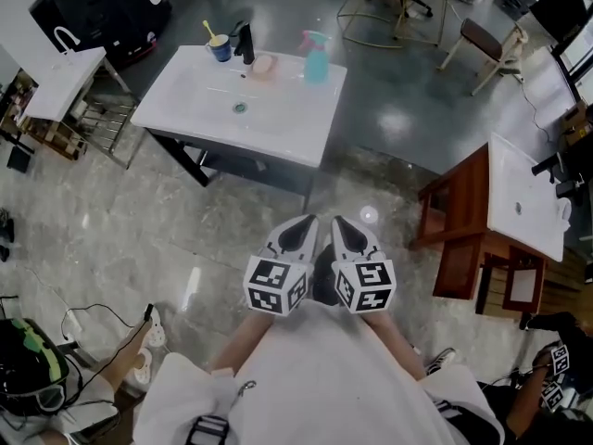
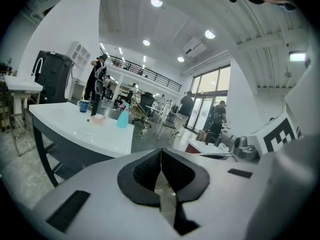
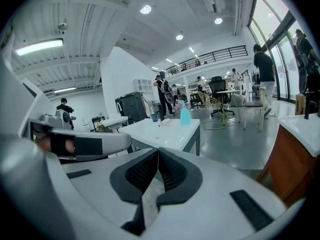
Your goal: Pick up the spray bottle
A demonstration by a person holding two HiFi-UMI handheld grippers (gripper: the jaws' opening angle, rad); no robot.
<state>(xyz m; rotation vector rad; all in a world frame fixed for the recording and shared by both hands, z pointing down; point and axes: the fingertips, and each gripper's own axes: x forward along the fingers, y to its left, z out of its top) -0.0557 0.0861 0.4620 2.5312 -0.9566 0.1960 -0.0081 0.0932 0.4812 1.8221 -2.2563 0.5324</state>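
Observation:
A light-blue spray bottle (image 1: 316, 58) with a pink trigger head stands upright at the far right of a white sink top (image 1: 278, 123). It also shows as a small blue spray bottle (image 2: 123, 118) in the left gripper view and as the same bottle (image 3: 185, 115) in the right gripper view. My left gripper (image 1: 300, 225) and right gripper (image 1: 345, 226) are held side by side over the floor, well short of the sink. Both are shut with nothing between the pads.
On the sink top stand a blue cup (image 1: 219, 47) with a toothbrush, a black faucet (image 1: 245, 42) and a pink soap dish (image 1: 264, 65). A wooden cabinet (image 1: 463, 221) with a white basin stands at the right. A white table (image 1: 60, 80) stands at the left; chairs stand beyond.

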